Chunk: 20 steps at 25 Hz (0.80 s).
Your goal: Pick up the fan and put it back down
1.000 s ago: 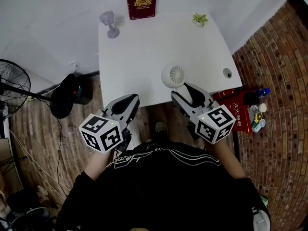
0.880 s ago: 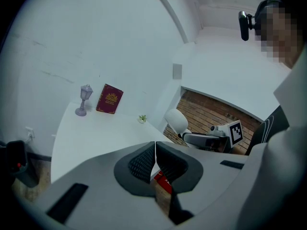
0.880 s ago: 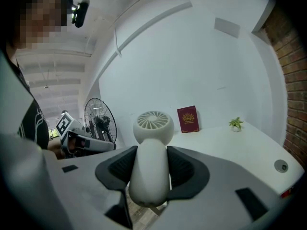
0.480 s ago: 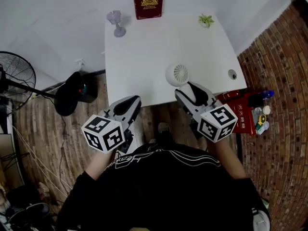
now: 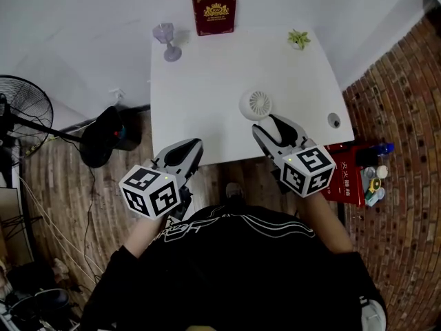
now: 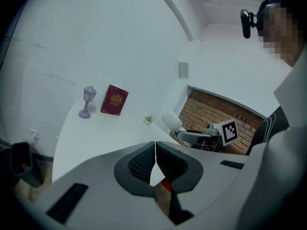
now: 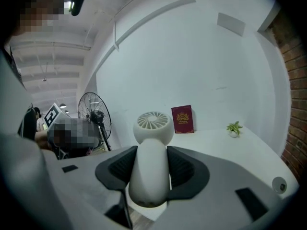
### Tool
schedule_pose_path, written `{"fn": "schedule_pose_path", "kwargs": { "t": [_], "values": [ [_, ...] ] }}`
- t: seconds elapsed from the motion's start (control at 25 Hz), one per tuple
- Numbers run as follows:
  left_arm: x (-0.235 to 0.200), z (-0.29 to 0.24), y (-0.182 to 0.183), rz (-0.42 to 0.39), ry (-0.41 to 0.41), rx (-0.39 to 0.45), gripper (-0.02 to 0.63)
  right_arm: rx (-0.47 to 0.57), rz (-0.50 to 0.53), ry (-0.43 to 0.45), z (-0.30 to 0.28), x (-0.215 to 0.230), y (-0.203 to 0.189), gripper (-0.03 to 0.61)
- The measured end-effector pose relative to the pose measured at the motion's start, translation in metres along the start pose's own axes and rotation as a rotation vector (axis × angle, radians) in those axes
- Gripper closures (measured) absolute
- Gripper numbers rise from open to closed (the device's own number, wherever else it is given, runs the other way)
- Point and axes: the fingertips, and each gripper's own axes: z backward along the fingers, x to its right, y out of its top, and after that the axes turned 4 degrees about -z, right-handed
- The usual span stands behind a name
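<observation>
A small white hand-held fan [image 5: 256, 105] is over the front right part of the white table [image 5: 207, 81], round grille facing up. My right gripper [image 5: 270, 124] is shut on its handle. In the right gripper view the handle [image 7: 149, 171] fills the gap between both dark pads, with the fan head [image 7: 152, 126] beyond them. Whether the fan touches the tabletop I cannot tell. My left gripper [image 5: 187, 148] hovers at the table's front edge, shut and holding nothing; its pads meet at the tips [image 6: 155, 145].
At the table's far edge stand a dark red book [image 5: 214, 11], a grey goblet-shaped lamp [image 5: 166, 41] and a tiny green plant [image 5: 298, 39]. A floor fan [image 5: 21, 119] stands to the left on the wooden floor. A red box [image 5: 348, 174] lies at the right.
My right gripper has carried the fan slightly farther in over the table. The left gripper has shifted a little, and the head view has drifted so the table sits more to the right.
</observation>
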Motion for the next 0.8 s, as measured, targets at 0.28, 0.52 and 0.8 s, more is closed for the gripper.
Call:
{"fn": "schedule_pose_path", "kwargs": {
  "t": [0.28,0.52,0.8],
  "values": [
    [-0.009,-0.019,0.019,-0.004,0.032,0.014,0.581,-0.066,0.031,-0.011,-0.031,0.036,-0.003,0.385],
    [-0.019,-0.029,0.038,-0.015,0.065,0.05,0.581,-0.139,0.085,-0.02,-0.059,0.066,-0.016,0.385],
    [-0.027,-0.042,0.039,-0.009,0.091,0.066,0.581,-0.229,0.148,-0.037,-0.085,0.097,-0.047,0.385]
  ]
}}
